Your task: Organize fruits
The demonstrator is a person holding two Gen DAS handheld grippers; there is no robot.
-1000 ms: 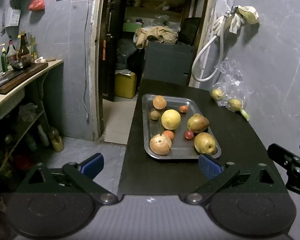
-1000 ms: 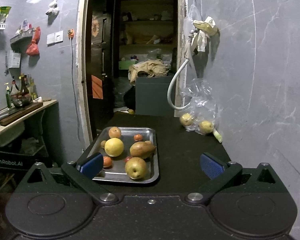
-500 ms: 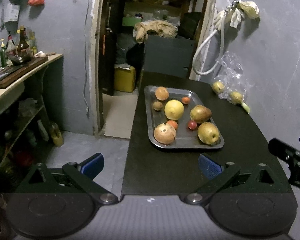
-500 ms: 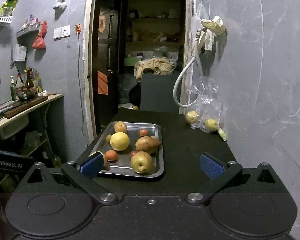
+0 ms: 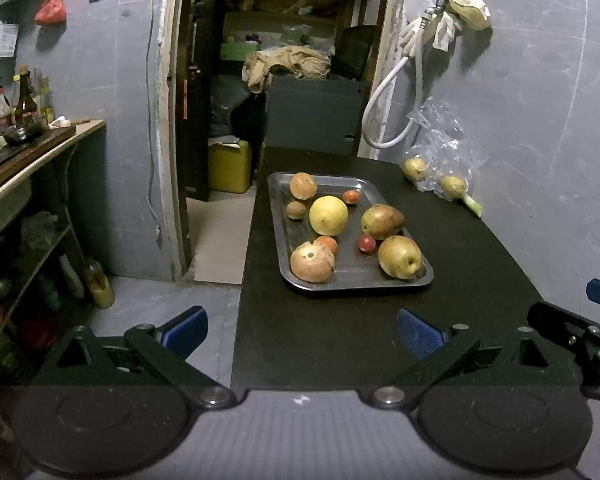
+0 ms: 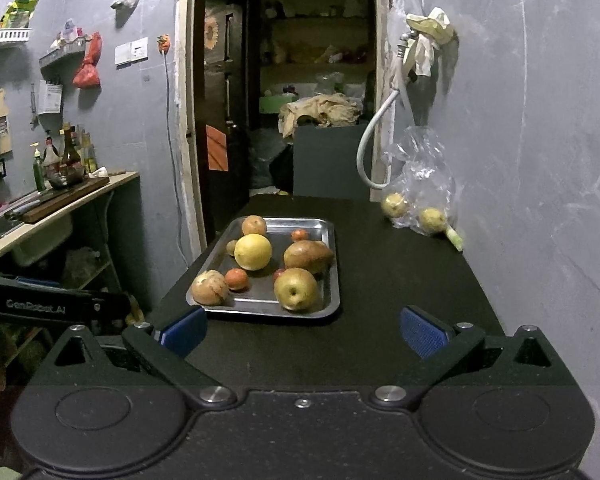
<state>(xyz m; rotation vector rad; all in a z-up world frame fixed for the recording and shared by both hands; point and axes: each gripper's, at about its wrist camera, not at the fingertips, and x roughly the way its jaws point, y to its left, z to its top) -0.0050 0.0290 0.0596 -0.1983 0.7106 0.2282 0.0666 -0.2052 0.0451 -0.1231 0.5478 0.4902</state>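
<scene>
Both our claws are spread wide with nothing in them: left gripper (image 5: 302, 330) and right gripper (image 6: 303, 330) hang short of the near end of the black table (image 6: 400, 280). The metal tray (image 6: 332, 240) sits at 12 o'clock from us, well apart from the fingertips. On it: a yellow citrus (image 6: 253, 251) in the middle, a brown pear (image 6: 308, 256) at its 3 o'clock, a yellowish apple (image 6: 296, 289) at the near edge. A plastic bag (image 6: 424, 184) with more fruit sits by the wall at 2 o'clock.
</scene>
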